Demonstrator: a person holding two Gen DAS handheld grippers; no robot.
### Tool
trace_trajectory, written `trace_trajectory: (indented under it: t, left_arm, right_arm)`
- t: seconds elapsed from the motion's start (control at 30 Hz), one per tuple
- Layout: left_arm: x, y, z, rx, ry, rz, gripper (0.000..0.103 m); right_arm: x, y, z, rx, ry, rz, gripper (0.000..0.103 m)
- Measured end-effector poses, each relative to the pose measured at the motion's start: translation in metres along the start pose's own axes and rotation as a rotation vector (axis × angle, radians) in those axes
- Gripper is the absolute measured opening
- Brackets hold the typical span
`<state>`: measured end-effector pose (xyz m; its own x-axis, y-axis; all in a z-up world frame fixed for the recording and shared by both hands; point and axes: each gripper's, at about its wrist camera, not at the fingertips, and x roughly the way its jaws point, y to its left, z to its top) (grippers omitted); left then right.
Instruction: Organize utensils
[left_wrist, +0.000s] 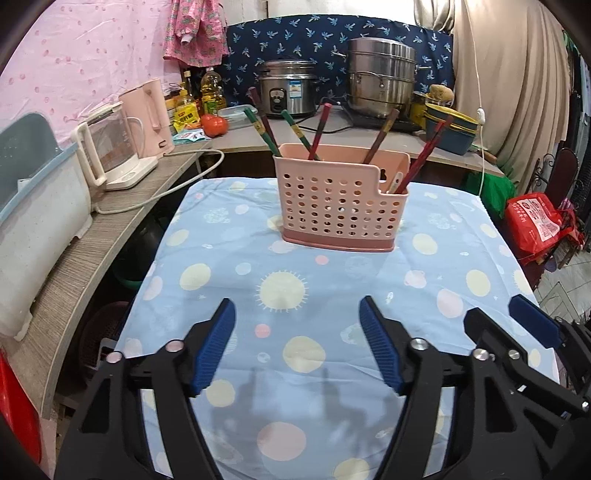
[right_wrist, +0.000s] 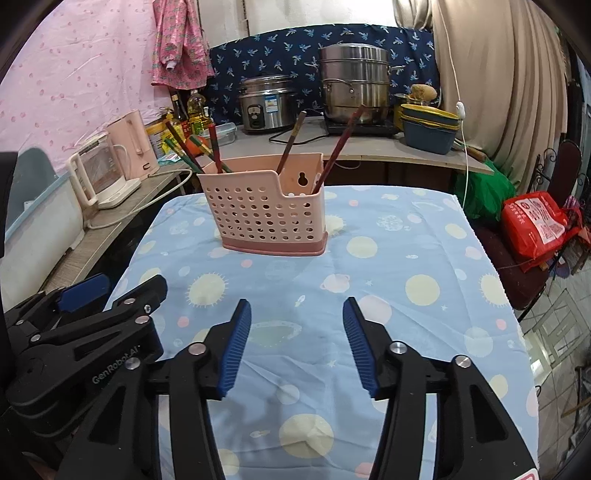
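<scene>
Pink perforated plastic forms the utensil caddy (left_wrist: 341, 206), which stands upright toward the far end of a table covered by a light blue cloth (left_wrist: 332, 295) printed with pale yellow suns and pastel planets. Several chopsticks (left_wrist: 319, 131) in red, green and brown lean out of its top at different angles: a cluster in the taller compartment on one side, and two more toward the lower, stepped-down end, where a small pale utensil also shows just inside the rim. The left gripper (left_wrist: 297, 341) hovers over the near part of the cloth, well short of the caddy, its blue ribbed pads spread wide with nothing between them. The right gripper (right_wrist: 297, 339) is likewise over the near cloth, jaws parted and empty, and sits just beside the left one, whose black frame shows at the edge of the right wrist view. Behind the table, a counter carries a rice cooker (left_wrist: 288, 88), a stacked steel steamer pot (left_wrist: 382, 77) and a stack of blue and yellow basins (right_wrist: 428, 125). Along the left side shelf stand a glass kettle (left_wrist: 110, 147) and a pink kettle (left_wrist: 146, 118).
</scene>
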<state>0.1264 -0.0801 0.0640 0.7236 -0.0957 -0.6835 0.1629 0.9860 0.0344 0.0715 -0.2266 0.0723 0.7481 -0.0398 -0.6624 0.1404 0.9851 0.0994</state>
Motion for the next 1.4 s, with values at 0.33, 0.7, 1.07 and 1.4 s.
trace_trajectory:
  t: [0.33,0.7,1.07,1.4]
  left_arm:
    - [-0.001,0.008,0.0,-0.006,-0.017,0.042,0.093]
    - [0.005,0.016,-0.004,-0.023,0.006,0.049,0.093]
    - [0.009,0.014,-0.009,-0.026,0.01,0.046,0.093]
    - [0.009,0.012,-0.009,-0.028,0.01,0.039,0.093]
  right_arm:
    - [0.004,-0.012,-0.003,0.032,0.018,-0.007,0.071]
    - [0.002,-0.021,-0.004,0.037,-0.017,-0.054,0.087]
    - [0.0,-0.018,-0.005,0.024,-0.036,-0.069,0.096]
    - [0.0,-0.017,-0.006,0.023,-0.035,-0.062,0.096]
